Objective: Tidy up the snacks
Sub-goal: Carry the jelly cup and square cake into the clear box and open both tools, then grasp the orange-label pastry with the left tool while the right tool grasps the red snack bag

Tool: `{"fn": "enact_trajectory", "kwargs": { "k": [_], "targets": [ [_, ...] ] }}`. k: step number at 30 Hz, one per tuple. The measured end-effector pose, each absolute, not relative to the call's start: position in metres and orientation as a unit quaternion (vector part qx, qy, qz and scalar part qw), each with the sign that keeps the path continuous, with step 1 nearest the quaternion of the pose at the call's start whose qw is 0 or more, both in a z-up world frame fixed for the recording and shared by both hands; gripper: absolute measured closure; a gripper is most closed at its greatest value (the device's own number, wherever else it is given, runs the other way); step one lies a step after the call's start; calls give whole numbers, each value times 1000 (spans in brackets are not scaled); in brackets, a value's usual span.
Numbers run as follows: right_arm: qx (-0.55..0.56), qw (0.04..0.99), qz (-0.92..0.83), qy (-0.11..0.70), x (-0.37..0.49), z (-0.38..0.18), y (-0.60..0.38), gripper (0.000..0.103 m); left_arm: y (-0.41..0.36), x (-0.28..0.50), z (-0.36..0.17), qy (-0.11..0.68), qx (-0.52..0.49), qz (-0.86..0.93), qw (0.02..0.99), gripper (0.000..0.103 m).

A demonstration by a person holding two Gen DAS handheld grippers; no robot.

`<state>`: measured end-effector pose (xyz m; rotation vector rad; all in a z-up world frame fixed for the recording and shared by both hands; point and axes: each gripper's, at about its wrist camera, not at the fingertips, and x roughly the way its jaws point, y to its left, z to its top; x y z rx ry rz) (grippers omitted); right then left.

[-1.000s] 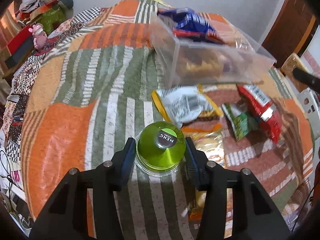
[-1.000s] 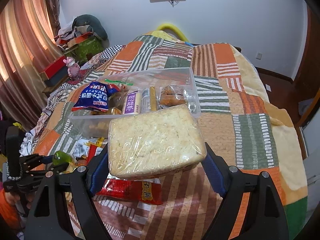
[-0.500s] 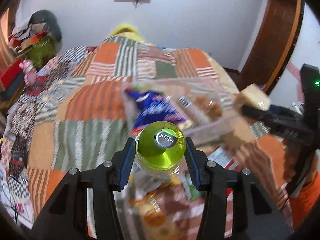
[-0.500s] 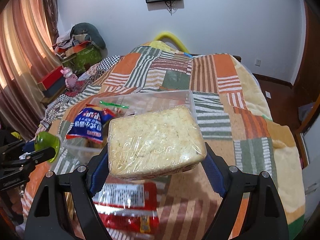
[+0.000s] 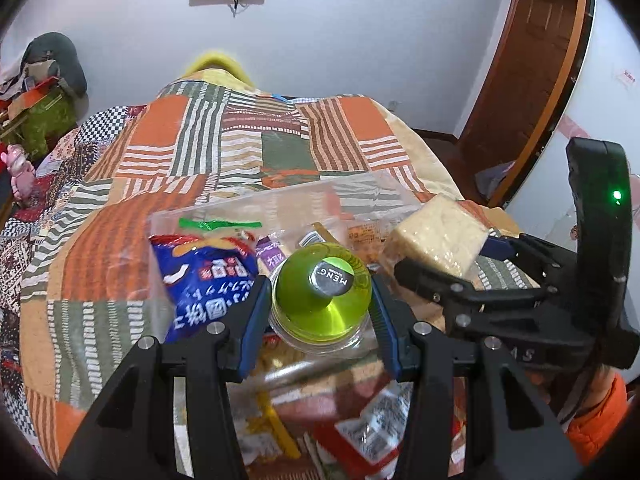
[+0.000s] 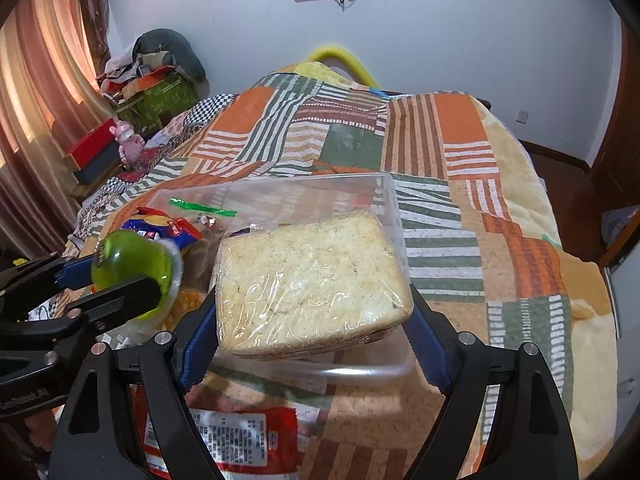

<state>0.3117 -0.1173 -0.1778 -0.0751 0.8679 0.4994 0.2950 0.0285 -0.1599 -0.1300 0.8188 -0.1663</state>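
Note:
My left gripper is shut on a green jelly cup and holds it over the near edge of a clear plastic bin on the bed. The cup also shows in the right wrist view. My right gripper is shut on a wrapped block of dry noodles and holds it above the bin's right side. The noodles also show in the left wrist view. The bin holds a blue snack bag and several small packets.
A red snack packet lies on the patchwork quilt just in front of the bin. More loose packets lie under my left gripper. Boxes and a pink toy stand at the bed's left side.
Both grippers have lifted their loads and moved forward over the bin. The left gripper rose from the quilt with the cup. The two grippers have come closer together.

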Motion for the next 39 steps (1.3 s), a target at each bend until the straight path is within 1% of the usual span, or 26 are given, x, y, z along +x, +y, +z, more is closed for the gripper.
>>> {"fn": "enact_trajectory", "kwargs": {
  "k": [9,15,21,23,28,32,36,39],
  "targets": [
    [-48,868,248,428,320,-188,-110,20,34,309,-173,418,-77,-82,901,54],
    [-37,864,251,435,316,-184,-114,20,32,301,-163,405,-65,-78,908,52],
    [-27,865,253,433,306,-173,-128,20,35,284,-148,397,-59,-74,913,46],
    [-31,868,253,427,301,-167,-131,19,39,275,-143,394,-58,-72,915,42],
    [-38,871,258,416,280,-155,-135,18,53,249,-134,393,-53,-57,916,36],
    [-49,868,266,417,261,-155,-133,14,65,227,-139,406,-48,-41,911,31],
    [-59,865,269,419,242,-160,-129,4,79,206,-153,433,-50,-22,900,30],
    [-60,860,271,428,230,-165,-126,3,84,190,-165,449,-52,-15,892,30]
  ]
}}
